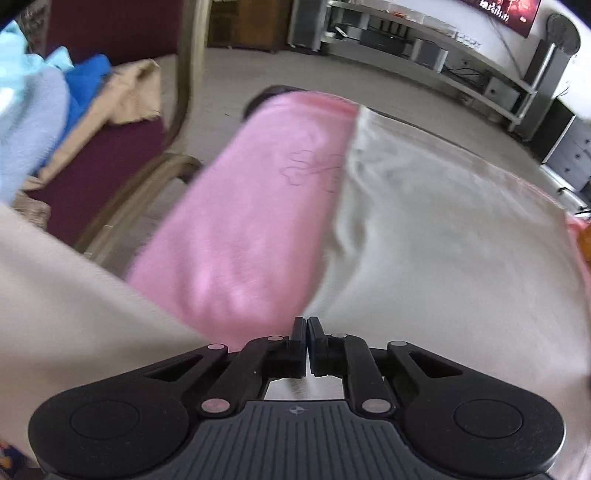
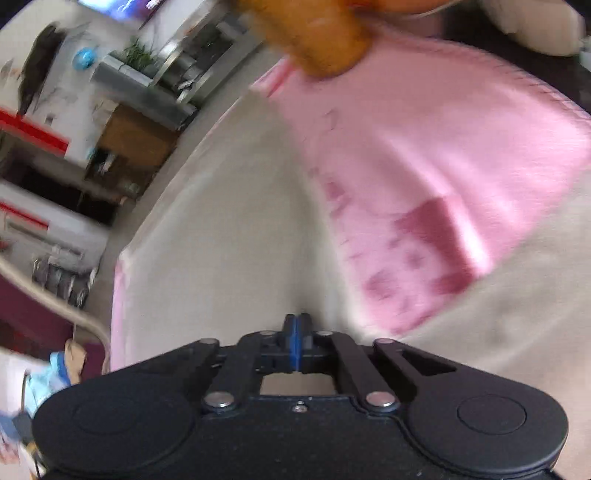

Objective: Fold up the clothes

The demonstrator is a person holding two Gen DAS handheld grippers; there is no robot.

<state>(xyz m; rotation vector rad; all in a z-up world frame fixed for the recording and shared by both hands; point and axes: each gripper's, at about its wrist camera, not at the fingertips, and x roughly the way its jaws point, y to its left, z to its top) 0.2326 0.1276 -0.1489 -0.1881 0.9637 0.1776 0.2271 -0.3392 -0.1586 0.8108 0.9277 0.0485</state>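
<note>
The garment [image 1: 424,236] I'm working on is a pink-and-cream piece, spread out in front of both grippers and filling most of each view. In my left wrist view its pink part [image 1: 251,206] runs away to the far left, with a faint outlined motif on it, and the cream part lies to the right. My left gripper [image 1: 307,325] has its fingers pressed together right at the near edge of the cloth; it looks pinched on the fabric, though blur hides the contact itself. In my right wrist view the right gripper [image 2: 297,321] is likewise clenched at the cream fabric's near edge, the blue pads meeting with no gap.

Around it: to my left a maroon chair [image 1: 110,158] with a curved frame carries a heap of clothes [image 1: 48,110], light blue, bright blue and tan. Beyond the garment is grey floor and a long low media shelf [image 1: 461,62] against the far wall. In the right view a blurred orange-brown object [image 2: 314,33] overhangs the far edge of the pink cloth; I can't tell what it is.
</note>
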